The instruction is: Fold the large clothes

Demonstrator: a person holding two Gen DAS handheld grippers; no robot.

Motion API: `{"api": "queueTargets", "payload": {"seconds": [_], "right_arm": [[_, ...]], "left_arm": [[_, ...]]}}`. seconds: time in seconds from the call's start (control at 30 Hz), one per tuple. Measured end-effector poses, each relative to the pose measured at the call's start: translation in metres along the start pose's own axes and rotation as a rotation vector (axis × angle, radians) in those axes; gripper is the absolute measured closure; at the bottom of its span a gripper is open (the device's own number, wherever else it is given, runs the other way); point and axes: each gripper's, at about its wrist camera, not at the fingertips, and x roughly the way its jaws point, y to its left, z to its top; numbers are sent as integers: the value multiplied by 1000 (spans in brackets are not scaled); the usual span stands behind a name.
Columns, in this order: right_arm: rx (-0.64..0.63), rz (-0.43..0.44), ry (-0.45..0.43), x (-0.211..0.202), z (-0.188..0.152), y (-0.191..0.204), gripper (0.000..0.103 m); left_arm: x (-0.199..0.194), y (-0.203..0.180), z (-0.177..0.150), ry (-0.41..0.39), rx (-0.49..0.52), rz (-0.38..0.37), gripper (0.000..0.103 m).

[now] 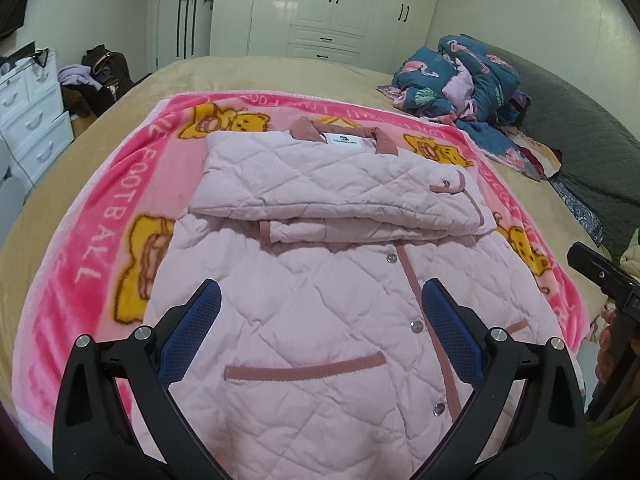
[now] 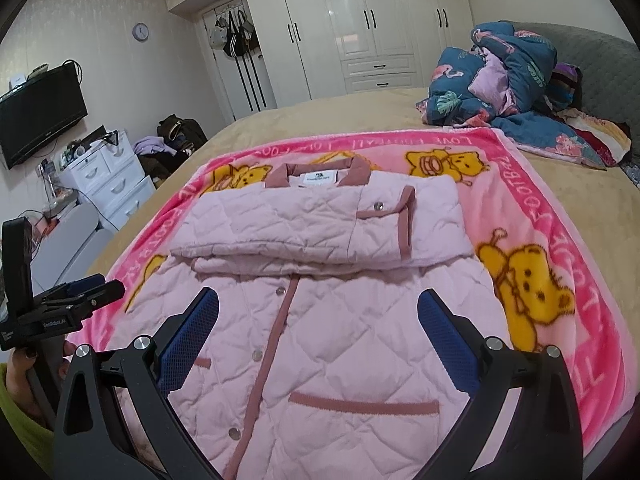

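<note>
The bed [image 1: 280,72], covered in tan, fills the room, and a pink bear-print blanket [image 1: 104,200] lies spread across it. On that blanket lies the pink quilted jacket [image 1: 320,300], front up, snaps and dusty-rose placket showing, its sleeves folded across the chest just below the collar [image 2: 316,172]. A rumpled blue flamingo quilt [image 2: 500,80] is heaped at the far right of the bed, well apart from the jacket. Now the claws: the left claw [image 1: 322,304] hovers over the jacket's lower half, blue pads spread wide, holding nothing. The right claw [image 2: 318,314] hangs over the same stretch, jaws likewise wide apart and empty. At the right view's left edge, a hand [image 2: 24,364] grips the left tool's handle.
</note>
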Motion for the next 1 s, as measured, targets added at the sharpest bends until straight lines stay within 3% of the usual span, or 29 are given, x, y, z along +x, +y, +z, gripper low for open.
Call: {"api": "queueTargets", "payload": {"seconds": [0.47, 1.0], "right_arm": [[-12, -20, 59, -1, -41, -10, 4], [-14, -81, 132, -10, -84, -35, 4]], "left_arm": [[3, -14, -36, 25, 35, -21, 9], [1, 1, -64, 39, 52, 42, 9]]}}
